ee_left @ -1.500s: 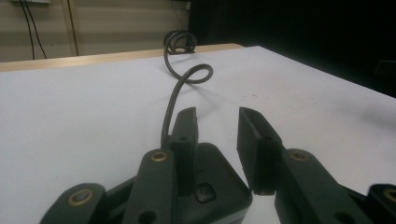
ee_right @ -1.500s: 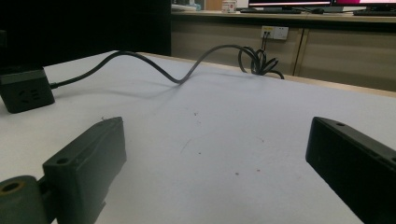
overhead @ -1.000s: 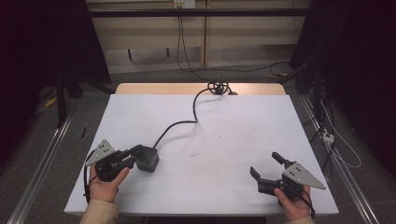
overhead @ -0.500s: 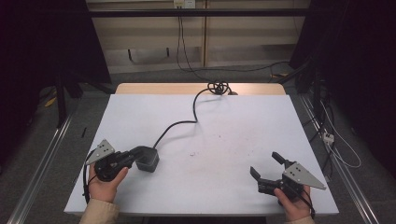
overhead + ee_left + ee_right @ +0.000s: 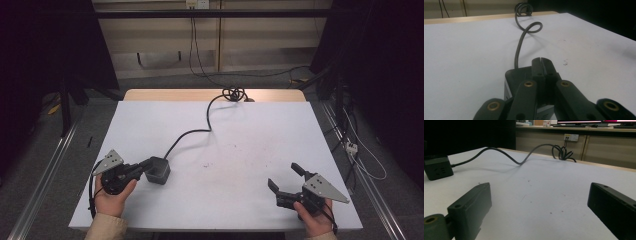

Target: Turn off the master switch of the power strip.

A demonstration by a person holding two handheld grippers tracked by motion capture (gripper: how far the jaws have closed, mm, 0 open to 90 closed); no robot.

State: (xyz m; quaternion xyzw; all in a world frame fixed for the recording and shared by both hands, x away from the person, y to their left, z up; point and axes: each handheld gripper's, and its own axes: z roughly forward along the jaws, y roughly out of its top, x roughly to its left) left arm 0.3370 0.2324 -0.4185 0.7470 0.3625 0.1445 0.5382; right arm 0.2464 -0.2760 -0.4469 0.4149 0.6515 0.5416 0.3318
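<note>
A black power cube (image 5: 157, 170) with a dark cable (image 5: 192, 132) sits on the white table (image 5: 260, 130) at the front left. My left gripper (image 5: 146, 165) is shut, its joined jaw tips resting against the cube's near side. In the left gripper view the shut left gripper (image 5: 540, 60) lies over the cube's (image 5: 517, 75) top edge, and the cable (image 5: 520, 42) curls away behind it. My right gripper (image 5: 283, 176) stands open at the front right with nothing between its jaws. In the right gripper view, far left of the right gripper (image 5: 540, 188), the cube (image 5: 437, 170) shows a socket face.
The cable (image 5: 506, 155) runs to a coiled knot (image 5: 234, 93) at the table's far wooden edge. Behind the table are a wall socket (image 5: 571, 137) and cupboards. Metal rails flank the table on both sides.
The cube has shifted and turned slightly against the left gripper's tips. The right gripper has not moved.
</note>
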